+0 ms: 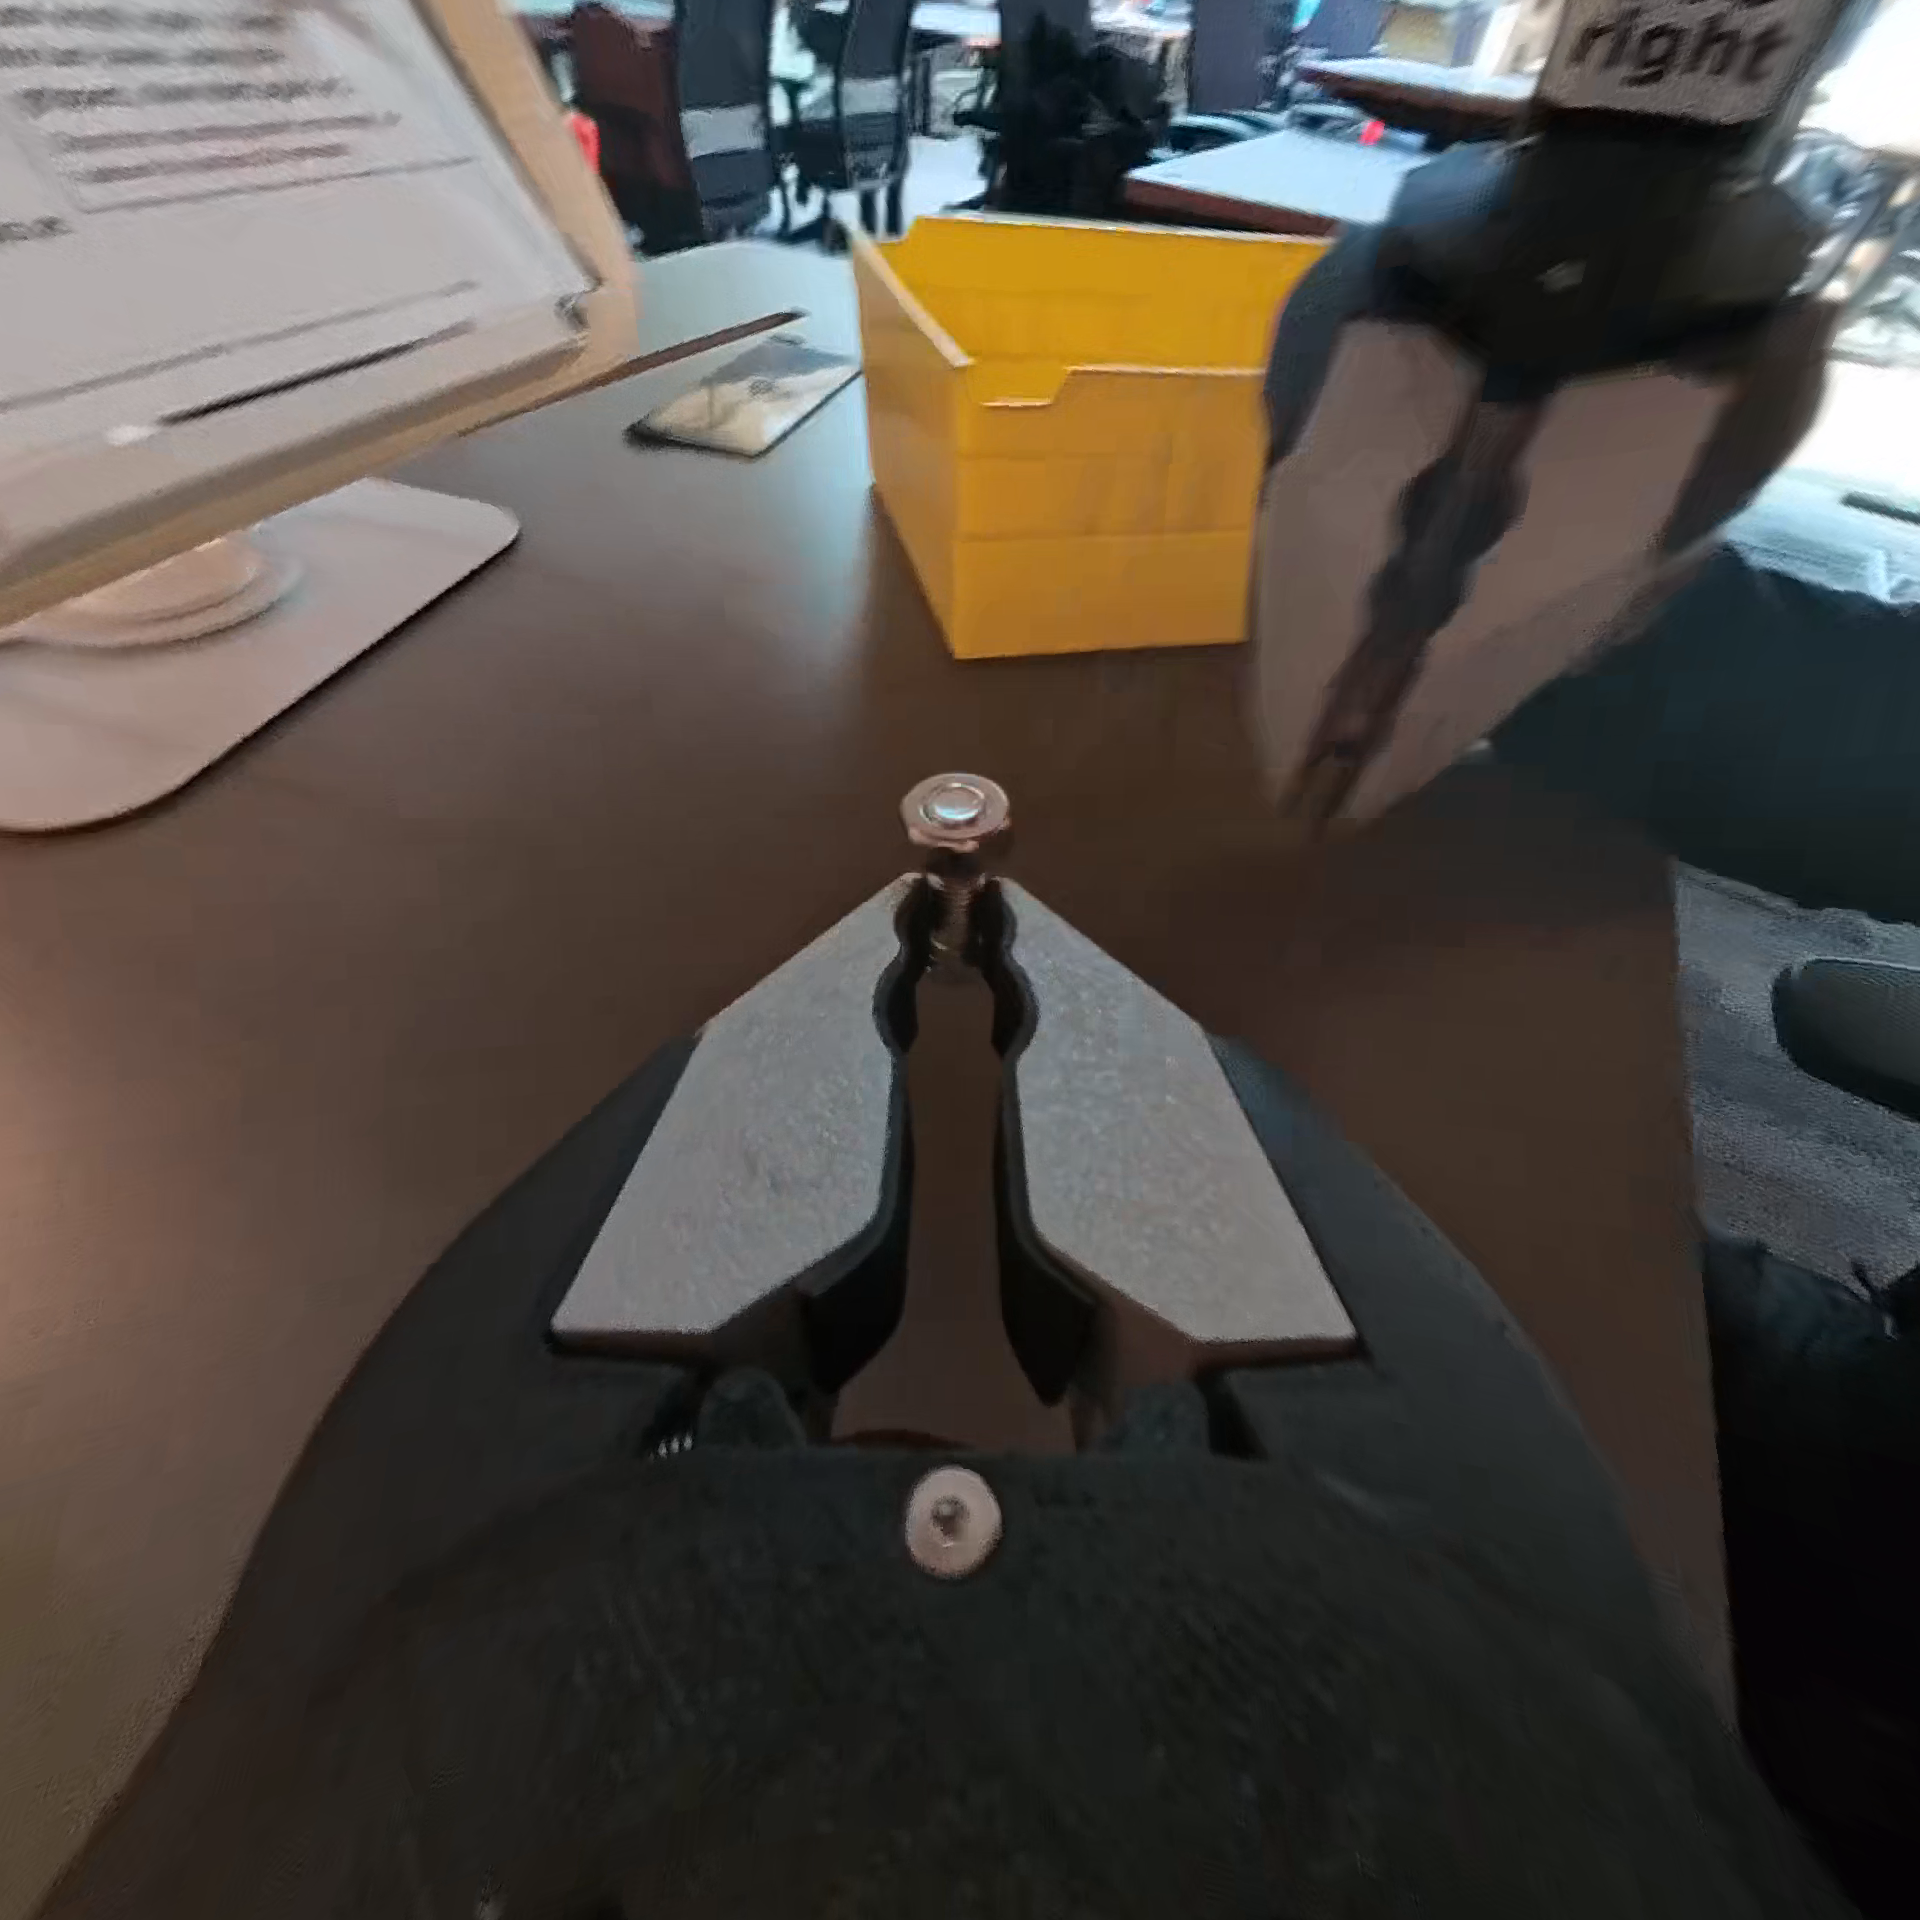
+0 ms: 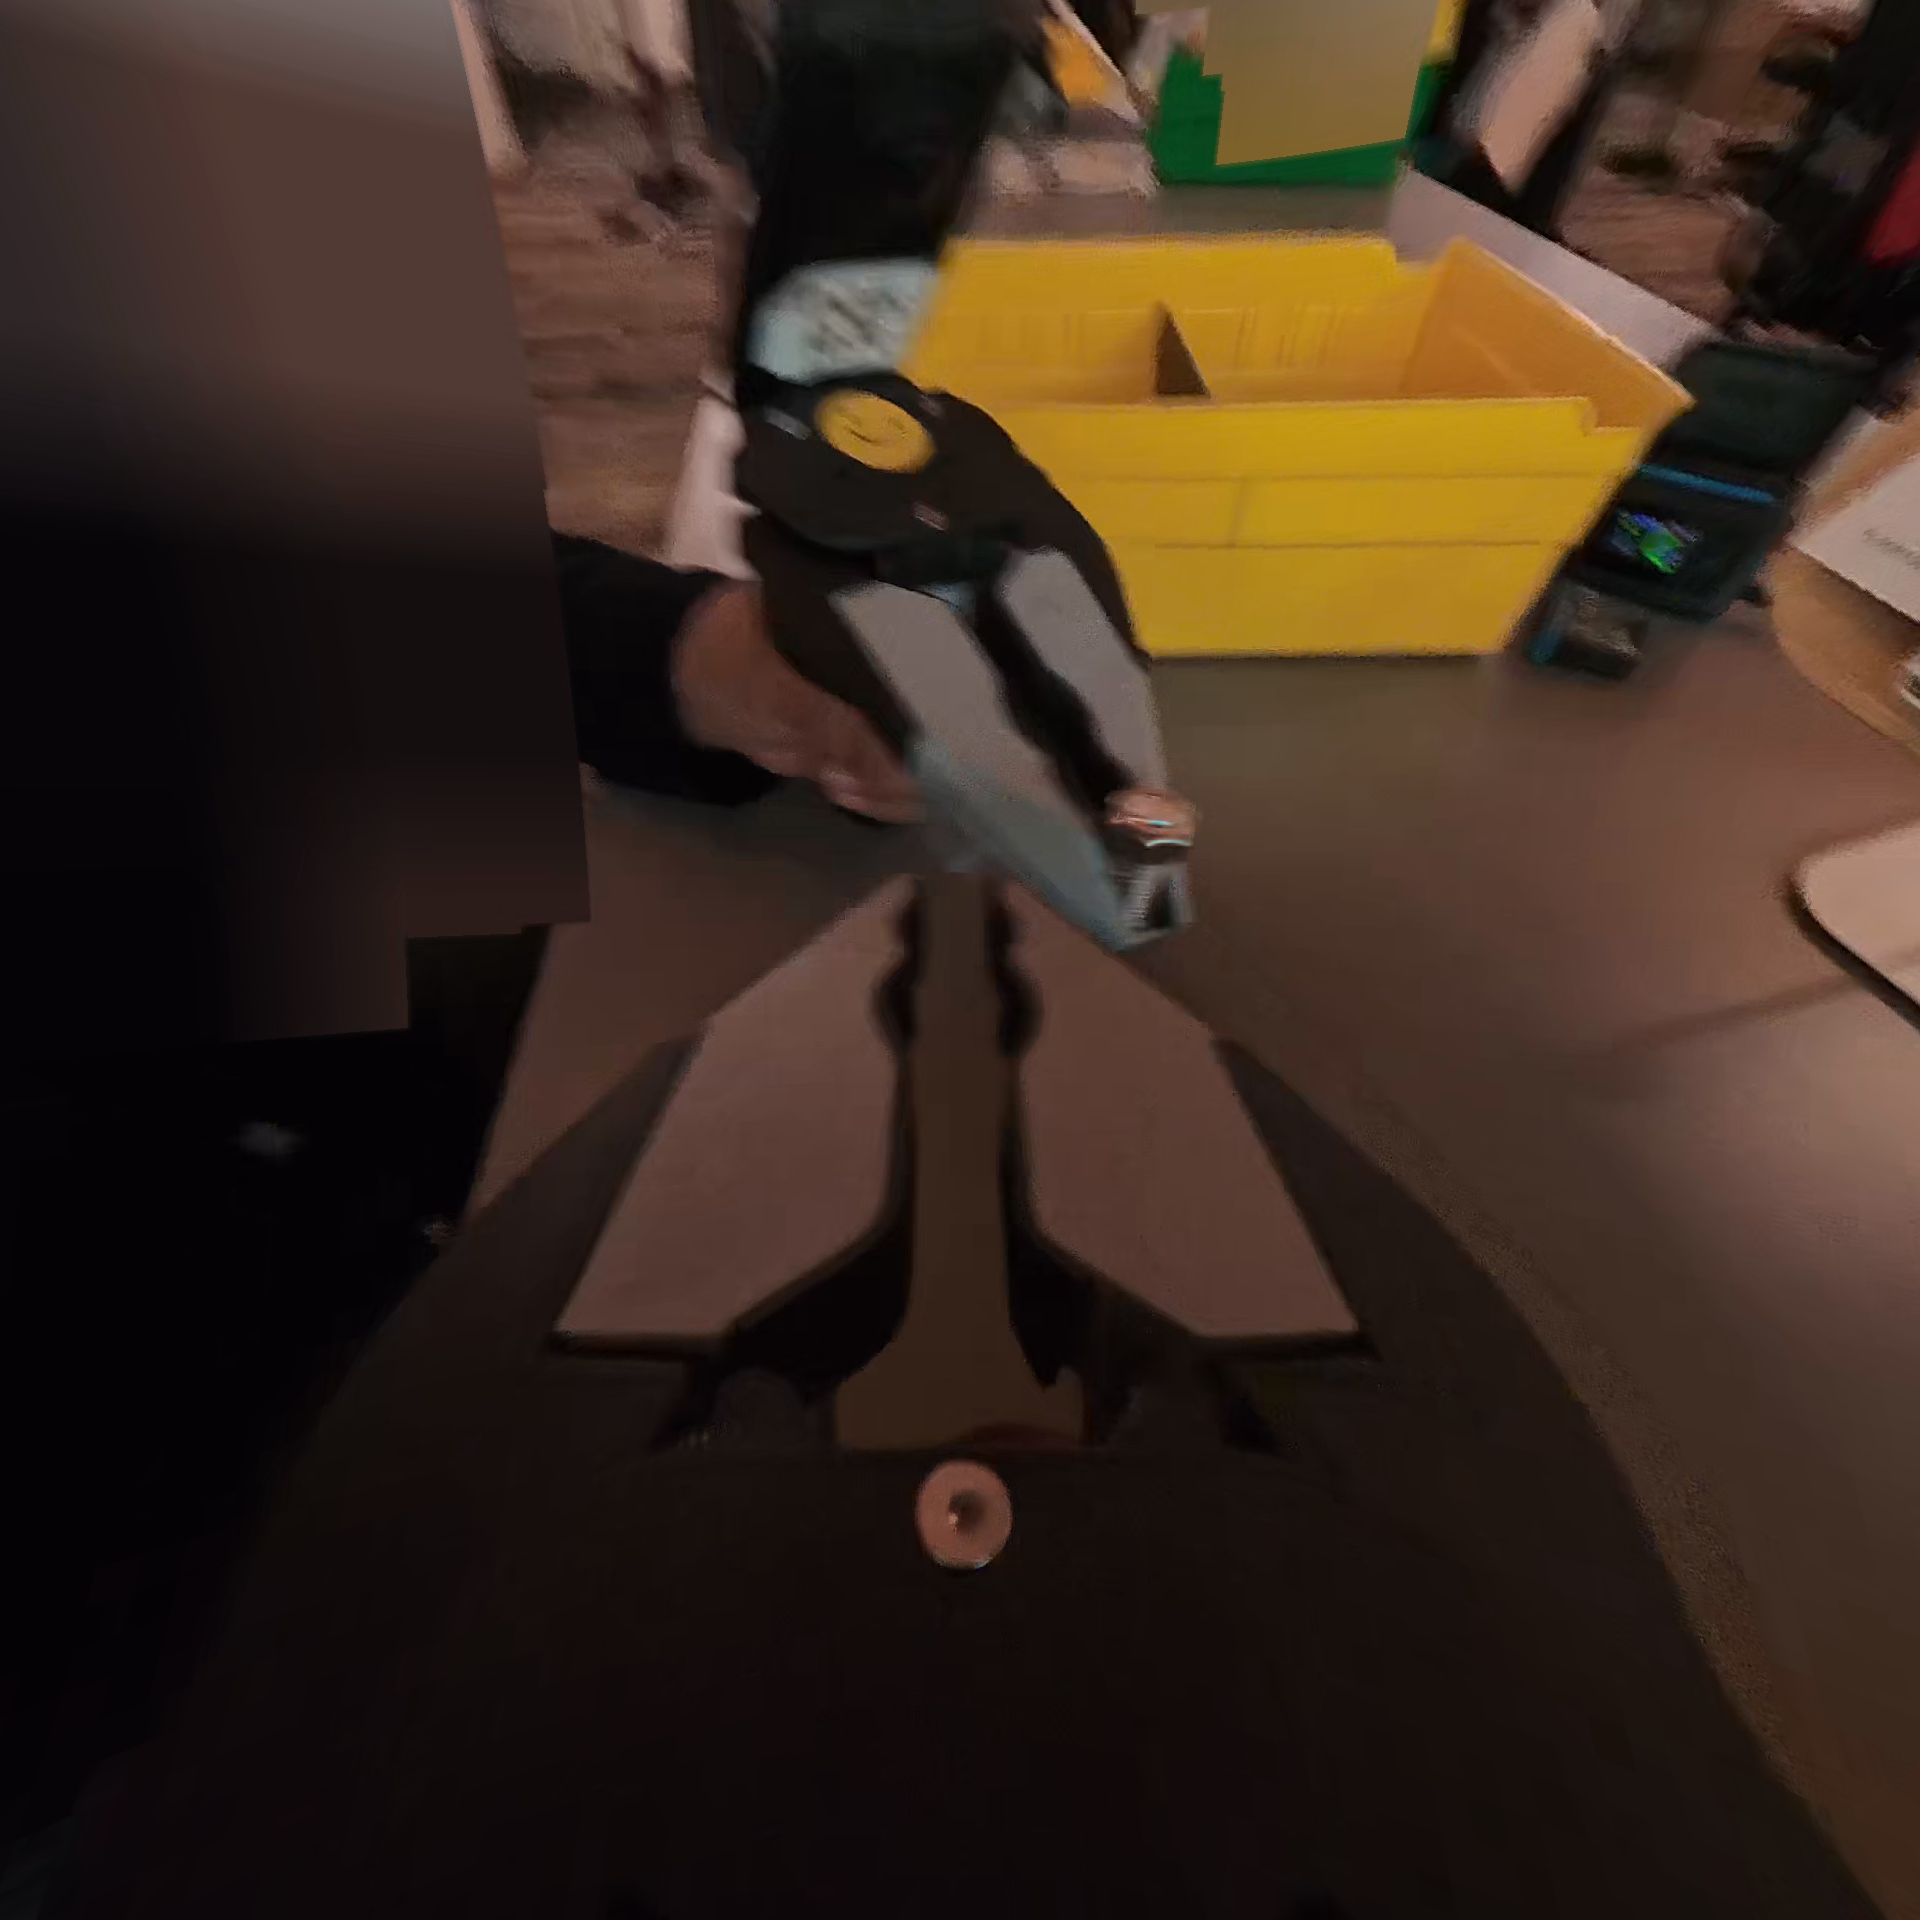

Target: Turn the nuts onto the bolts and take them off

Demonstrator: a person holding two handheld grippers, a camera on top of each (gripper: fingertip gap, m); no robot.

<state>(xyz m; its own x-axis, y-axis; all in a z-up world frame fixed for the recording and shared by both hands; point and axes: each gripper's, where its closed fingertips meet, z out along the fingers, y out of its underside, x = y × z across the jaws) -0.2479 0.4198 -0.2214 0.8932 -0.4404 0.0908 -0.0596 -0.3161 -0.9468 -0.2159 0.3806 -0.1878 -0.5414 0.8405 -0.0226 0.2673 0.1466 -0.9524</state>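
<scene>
My left gripper (image 1: 954,914) is shut on the threaded shank of a silver bolt (image 1: 951,935) and holds it upright above the dark table (image 1: 623,779). A silver flanged nut (image 1: 954,816) sits at the bolt's top end. My right gripper (image 2: 958,902) is empty, its jaws a narrow gap apart, and is blurred by motion. It also shows in the left wrist view (image 1: 1320,800), up and to the right of the nut and apart from it. In the right wrist view the left gripper (image 2: 1143,894) holds the bolt with the nut (image 2: 1148,816) just right of my fingertips.
A yellow bin (image 1: 1091,499) with a divider (image 2: 1179,358) stands behind the bolt. A white stand with a sheet (image 1: 208,623) is at the left, with a card (image 1: 748,400) behind it. A black device (image 2: 1652,540) sits beside the bin. A hand (image 2: 769,707) grips the left gripper.
</scene>
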